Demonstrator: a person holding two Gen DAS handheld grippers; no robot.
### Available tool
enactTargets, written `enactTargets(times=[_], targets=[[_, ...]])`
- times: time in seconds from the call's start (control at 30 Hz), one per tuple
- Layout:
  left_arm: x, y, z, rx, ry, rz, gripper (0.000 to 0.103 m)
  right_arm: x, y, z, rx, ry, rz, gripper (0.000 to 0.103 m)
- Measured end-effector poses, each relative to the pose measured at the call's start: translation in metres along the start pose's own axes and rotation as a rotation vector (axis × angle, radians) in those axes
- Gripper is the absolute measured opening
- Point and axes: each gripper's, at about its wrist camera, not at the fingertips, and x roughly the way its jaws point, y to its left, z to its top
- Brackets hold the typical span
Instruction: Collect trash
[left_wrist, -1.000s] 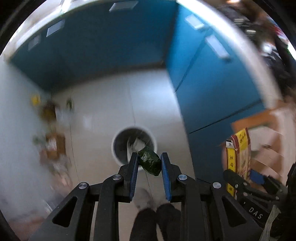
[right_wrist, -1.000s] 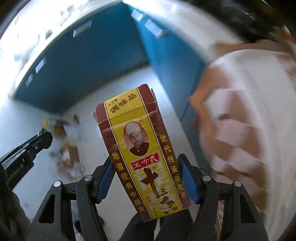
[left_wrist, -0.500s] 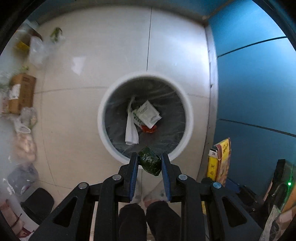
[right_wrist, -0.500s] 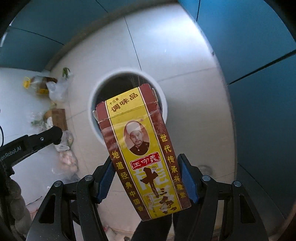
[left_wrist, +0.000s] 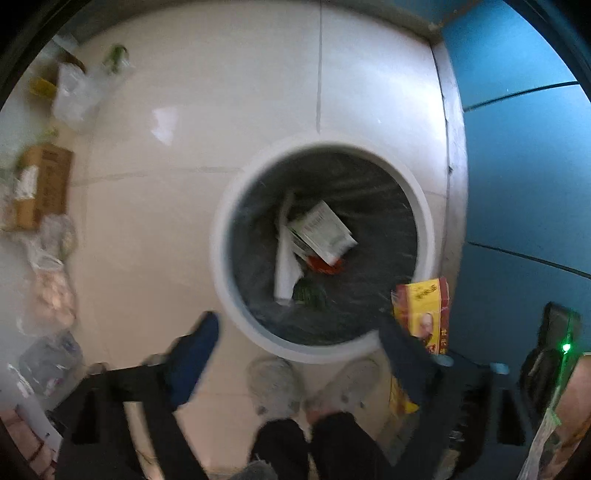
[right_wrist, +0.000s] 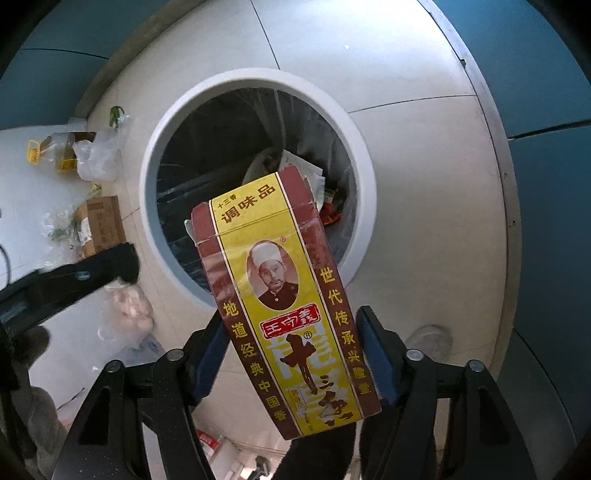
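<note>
Nearest in the left wrist view, the left claw (left_wrist: 295, 339) has just been opening and stands wide with nothing between its jaws; the small dark-green crumpled wrapper (left_wrist: 308, 293) already lies in the bin. In the right wrist view the right claw (right_wrist: 291, 350) has also been spreading. The tall yellow-and-maroon cardboard seasoning box (right_wrist: 284, 306) sits between its blue pads (right_wrist: 373, 350), and a gap seems to show on the right side — by my reading it is being let go, not clamped.

Beyond them stands the round white-rimmed bin with a dark liner (left_wrist: 221, 236), holding a white paper packet (left_wrist: 321, 232) and a red scrap (left_wrist: 325, 264).

The step in hand looks like the drop. Next, the box must fall clear inside the rim — it hangs over the near edge.

Counted: two claws, one box, one bin. Farther off on the tiled floor (left_wrist: 221, 92) lie one brown carton (left_wrist: 44, 184) and several plastic bags.
</note>
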Motion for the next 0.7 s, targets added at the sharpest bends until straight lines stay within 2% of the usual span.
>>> enactTargets(times=[0.07,0.1,0.17,0.23,0.4,0.57,0.7], targets=[[-0.007,0.005,0.000,0.010,-0.014,0.031,0.095,-0.004,0.002,0.000,0.000,-0.008,-0.003,0.095],[-0.008,0.006,-0.001,0.014,-0.022,0.050,0.100,-0.003,0.006,0.002,-0.002,-0.009,-0.006,0.096],[-0.013,0.008,-0.003,0.023,-0.040,0.096,0.100,-0.008,0.006,0.001,-0.007,-0.009,-0.009,0.096],[-0.020,0.008,-0.006,0.027,-0.058,0.129,0.100,-0.017,0.008,-0.001,-0.016,-0.022,-0.025,0.103],[-0.052,0.005,-0.025,0.019,-0.128,0.185,0.100,-0.049,0.013,-0.008,-0.041,-0.061,-0.074,0.103],[-0.089,-0.001,-0.049,0.004,-0.155,0.206,0.100,-0.090,0.023,-0.027,-0.072,-0.096,-0.109,0.103],[-0.130,-0.009,-0.073,0.007,-0.197,0.280,0.100,-0.135,0.032,-0.049,-0.090,-0.141,-0.123,0.103]])
